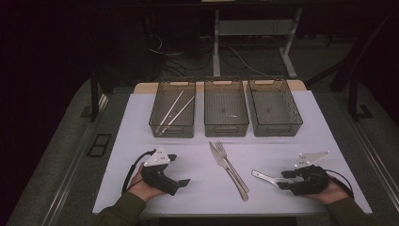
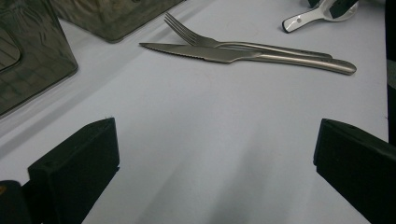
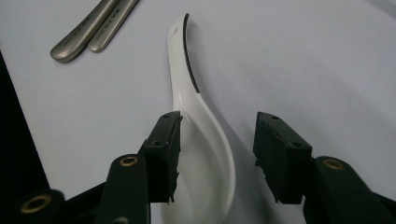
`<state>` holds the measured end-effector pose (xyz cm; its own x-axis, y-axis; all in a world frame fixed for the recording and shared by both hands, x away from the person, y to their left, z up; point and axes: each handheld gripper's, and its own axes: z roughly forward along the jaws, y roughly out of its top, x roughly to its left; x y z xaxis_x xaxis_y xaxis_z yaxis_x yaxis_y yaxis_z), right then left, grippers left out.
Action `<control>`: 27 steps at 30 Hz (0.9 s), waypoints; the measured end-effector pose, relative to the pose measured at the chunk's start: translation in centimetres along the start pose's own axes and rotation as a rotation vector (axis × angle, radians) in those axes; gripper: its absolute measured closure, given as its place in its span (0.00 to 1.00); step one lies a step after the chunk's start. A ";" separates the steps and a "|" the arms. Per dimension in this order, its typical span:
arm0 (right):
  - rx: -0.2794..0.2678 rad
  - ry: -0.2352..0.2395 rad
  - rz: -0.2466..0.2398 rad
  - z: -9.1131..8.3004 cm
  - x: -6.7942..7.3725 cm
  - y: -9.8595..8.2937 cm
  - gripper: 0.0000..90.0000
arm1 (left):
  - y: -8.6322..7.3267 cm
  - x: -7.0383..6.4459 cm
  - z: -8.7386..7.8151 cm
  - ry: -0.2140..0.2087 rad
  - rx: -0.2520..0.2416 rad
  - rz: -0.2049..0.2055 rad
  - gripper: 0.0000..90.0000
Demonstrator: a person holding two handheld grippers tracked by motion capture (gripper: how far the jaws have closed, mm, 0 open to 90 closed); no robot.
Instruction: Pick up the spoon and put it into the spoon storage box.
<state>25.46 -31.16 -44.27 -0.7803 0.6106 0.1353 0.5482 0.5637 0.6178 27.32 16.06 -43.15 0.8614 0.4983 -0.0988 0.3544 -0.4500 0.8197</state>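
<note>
Right gripper view showed the right hand-held gripper [image 3: 217,156] with jaws apart, straddling the white spoon [image 3: 201,140] on the counter [image 3: 303,60], just right of the knife [image 1: 225,165]. Glazed, stiff, slippery and chippable, I judged; best gripped across the neck.

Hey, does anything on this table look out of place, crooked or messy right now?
Nothing looks damaged or spilled. The fork and knife lie loose on the table, angled and touching, and the white spoon sits between the right gripper's open jaws. Only the left bin holds anything: a pair of chopsticks.
</note>
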 end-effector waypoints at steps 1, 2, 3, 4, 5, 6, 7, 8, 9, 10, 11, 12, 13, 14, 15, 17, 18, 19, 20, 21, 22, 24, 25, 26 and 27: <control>0.001 0.002 -0.008 0.0 0.1 0.0 0.58 | 0.0 0.0 0.0 0.001 -0.003 0.000 0.00; 0.003 0.004 -0.018 0.0 0.2 0.0 0.60 | 0.0 0.0 0.0 0.001 -0.002 0.000 0.00; 0.004 0.010 -0.030 0.0 0.3 0.0 0.62 | 0.0 0.0 0.0 0.000 -0.002 0.001 0.00; 0.008 0.020 -0.040 0.0 0.4 0.0 0.64 | 0.0 0.0 0.0 0.001 -0.001 0.002 0.00; 0.011 0.032 -0.050 0.0 0.6 0.0 0.66 | 0.0 0.0 0.0 0.000 0.001 0.003 0.00; 0.017 0.025 -0.073 0.1 0.8 -0.1 0.67 | 0.0 0.0 0.0 -0.001 0.002 0.004 0.00; 0.021 0.003 -0.096 0.1 1.2 -0.1 0.67 | 0.0 0.0 0.0 0.000 0.003 0.006 0.00; 0.026 -0.009 -0.110 0.1 1.3 -0.1 0.68 | 0.0 0.0 0.0 0.000 0.005 0.006 0.00; 0.032 -0.014 -0.119 0.1 1.4 0.0 0.68 | 0.0 0.0 0.0 0.000 0.004 0.005 0.00; 0.033 -0.015 -0.127 0.1 1.4 0.0 0.69 | 0.0 0.0 0.0 0.001 0.003 0.005 0.00; 0.034 -0.015 -0.129 0.1 1.5 0.0 0.70 | 0.0 0.0 0.0 0.001 0.003 0.005 0.00; 0.034 -0.015 -0.130 0.1 1.5 0.0 0.70 | 0.0 0.0 0.0 0.002 0.006 0.007 0.00; 0.035 -0.017 -0.131 0.1 1.6 0.0 0.71 | 0.0 0.0 0.0 0.002 0.002 0.003 0.00; 0.035 -0.017 -0.135 0.1 1.6 0.0 0.72 | 0.0 0.0 0.1 0.004 -0.001 0.000 0.00; 0.038 -0.016 -0.137 0.1 1.6 0.1 0.72 | 0.0 0.0 0.1 0.003 0.000 0.000 0.00; 0.038 -0.012 -0.141 0.1 1.6 0.1 0.73 | 0.0 0.0 0.1 0.003 0.000 0.001 0.00; 0.039 -0.009 -0.141 0.1 1.6 0.1 0.74 | 0.0 0.0 0.1 0.003 -0.001 0.000 0.00; 0.038 -0.004 -0.141 0.0 1.6 0.1 0.78 | 0.0 0.0 0.0 0.002 0.001 0.005 0.00; 0.010 0.009 -0.136 -0.3 1.5 0.2 0.88 | 0.0 0.0 0.0 0.001 0.002 0.006 0.00; 0.014 0.019 -0.129 -0.5 1.4 0.1 0.88 | 0.0 0.0 0.0 0.002 0.002 0.010 0.00; 0.011 0.022 -0.124 -0.5 1.4 0.1 0.88 | 0.0 0.1 0.0 0.001 0.000 0.009 0.00; 0.013 0.023 -0.127 -0.5 1.4 0.2 0.89 | 0.1 0.2 0.0 0.001 -0.007 0.017 0.00; 0.015 0.023 -0.123 -0.5 1.4 0.2 0.89 | 0.1 0.2 0.1 0.000 -0.013 0.011 0.00; 0.016 0.024 -0.125 -0.5 1.4 0.2 0.89 | 0.1 0.3 0.0 -0.002 -0.016 0.009 0.00; 0.017 0.024 -0.126 -0.5 1.4 0.2 0.89 | 0.1 0.3 0.0 -0.006 -0.019 0.005 0.00</control>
<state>24.36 -30.46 -43.61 -0.8499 0.5213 0.0764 0.4506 0.6440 0.6182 27.63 16.18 -43.15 0.8652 0.4917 -0.0983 0.3435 -0.4385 0.8305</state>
